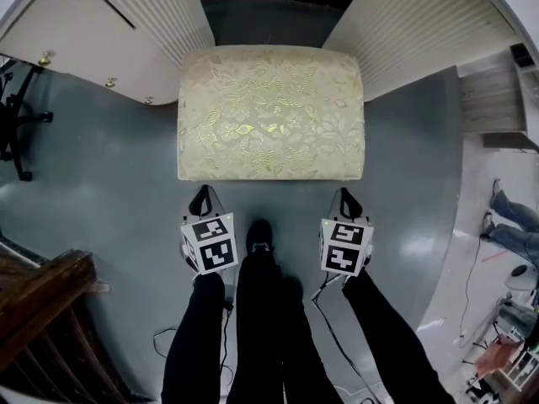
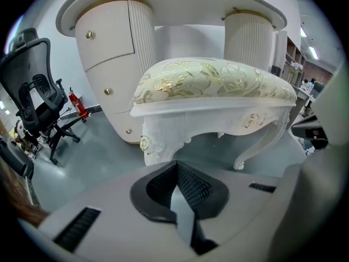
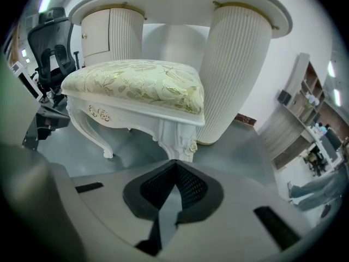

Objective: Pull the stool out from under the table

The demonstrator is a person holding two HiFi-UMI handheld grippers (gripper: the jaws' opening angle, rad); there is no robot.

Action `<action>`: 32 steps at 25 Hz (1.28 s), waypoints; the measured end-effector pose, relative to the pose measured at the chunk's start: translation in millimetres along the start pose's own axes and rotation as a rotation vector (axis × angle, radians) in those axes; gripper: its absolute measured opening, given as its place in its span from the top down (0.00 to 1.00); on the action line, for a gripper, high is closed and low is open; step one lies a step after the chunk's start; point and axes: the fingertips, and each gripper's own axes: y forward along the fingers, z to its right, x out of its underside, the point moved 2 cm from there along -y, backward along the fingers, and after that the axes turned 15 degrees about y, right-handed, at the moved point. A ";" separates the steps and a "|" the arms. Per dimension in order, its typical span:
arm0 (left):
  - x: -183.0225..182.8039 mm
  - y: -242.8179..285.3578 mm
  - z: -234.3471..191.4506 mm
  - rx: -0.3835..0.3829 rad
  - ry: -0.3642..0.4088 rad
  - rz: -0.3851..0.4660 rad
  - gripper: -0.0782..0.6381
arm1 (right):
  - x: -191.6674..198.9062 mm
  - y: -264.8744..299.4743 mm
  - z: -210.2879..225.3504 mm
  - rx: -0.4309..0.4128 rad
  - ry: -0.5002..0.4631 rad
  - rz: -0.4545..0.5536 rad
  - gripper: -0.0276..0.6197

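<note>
The stool (image 1: pixel 271 112) has a cream and gold floral cushion and carved white legs. It stands on the grey floor, its far end between the two ribbed white pedestals of the table (image 1: pixel 126 32). My left gripper (image 1: pixel 202 199) is just short of the stool's near left corner, and my right gripper (image 1: pixel 346 200) just short of the near right corner. Neither touches it. In the left gripper view the stool's corner leg (image 2: pixel 150 141) is close ahead of the shut gripper (image 2: pixel 175 166). The right gripper view shows the other corner leg (image 3: pixel 182 141) ahead of the shut, empty gripper (image 3: pixel 174 166).
A black office chair (image 2: pixel 38 102) and a red fire extinguisher (image 2: pixel 79 105) stand to the left. Dark wooden furniture (image 1: pixel 42 310) is at the lower left. Cables (image 1: pixel 341 352) trail on the floor by my legs. A person's legs (image 1: pixel 514 225) and shelves (image 1: pixel 497 99) are at the right.
</note>
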 end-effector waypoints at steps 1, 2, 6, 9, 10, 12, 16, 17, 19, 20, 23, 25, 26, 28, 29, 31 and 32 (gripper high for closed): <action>-0.1 -0.4 1.2 0.009 -0.004 0.003 0.88 | 0.9 -0.7 0.1 -0.003 0.004 -0.003 0.95; -0.3 -0.7 2.4 0.018 -0.008 0.006 0.88 | 1.4 -1.4 0.4 -0.006 0.007 -0.004 0.95; -1.2 -2.3 6.7 0.044 -0.022 0.015 0.88 | 1.8 -2.9 2.7 -0.012 0.021 -0.009 0.95; -0.8 -4.1 10.3 0.062 -0.032 0.017 0.88 | 0.9 -6.4 -1.2 -0.045 0.030 -0.023 0.95; -1.4 -5.2 11.5 0.068 -0.037 0.019 0.88 | 0.3 -7.7 -2.6 -0.060 0.029 -0.027 0.95; -3.3 -7.7 12.8 0.074 -0.044 0.026 0.88 | -1.3 -9.8 -5.0 -0.091 0.030 -0.028 0.95; -3.8 -10.1 13.2 0.075 -0.045 0.031 0.88 | -2.1 -12.6 -8.1 -0.119 0.042 -0.027 0.95; -3.2 -10.3 13.4 0.075 -0.048 0.031 0.88 | -1.3 -12.8 -8.3 -0.121 0.043 -0.029 0.95; -2.9 -11.4 14.3 0.081 -0.056 0.032 0.88 | 0.2 -13.5 -8.9 -0.124 0.044 -0.033 0.95; -3.4 -12.5 14.9 0.086 -0.060 0.033 0.88 | 0.7 -14.1 -9.3 -0.126 0.044 -0.036 0.95; -5.3 -16.6 16.0 0.094 -0.063 0.037 0.88 | 1.7 -16.6 -11.0 -0.130 0.042 -0.046 0.95; -5.2 -18.6 16.2 0.096 -0.065 0.040 0.88 | 2.3 -17.9 -12.2 -0.134 0.038 -0.049 0.95; -4.9 -19.4 16.2 0.096 -0.067 0.040 0.88 | 2.2 -18.4 -12.5 -0.136 0.037 -0.050 0.95; -5.1 -21.1 16.0 0.097 -0.069 0.040 0.88 | 1.0 -19.8 -12.3 -0.136 0.035 -0.049 0.95; -5.5 -22.1 15.8 0.097 -0.069 0.039 0.88 | 0.1 -20.7 -11.9 -0.136 0.036 -0.048 0.95; -6.2 -24.2 15.4 0.097 -0.069 0.039 0.88 | -1.6 -22.6 -11.0 -0.134 0.036 -0.047 0.95; -6.5 -25.3 15.1 0.097 -0.069 0.039 0.88 | -2.4 -23.6 -10.7 -0.132 0.035 -0.048 0.95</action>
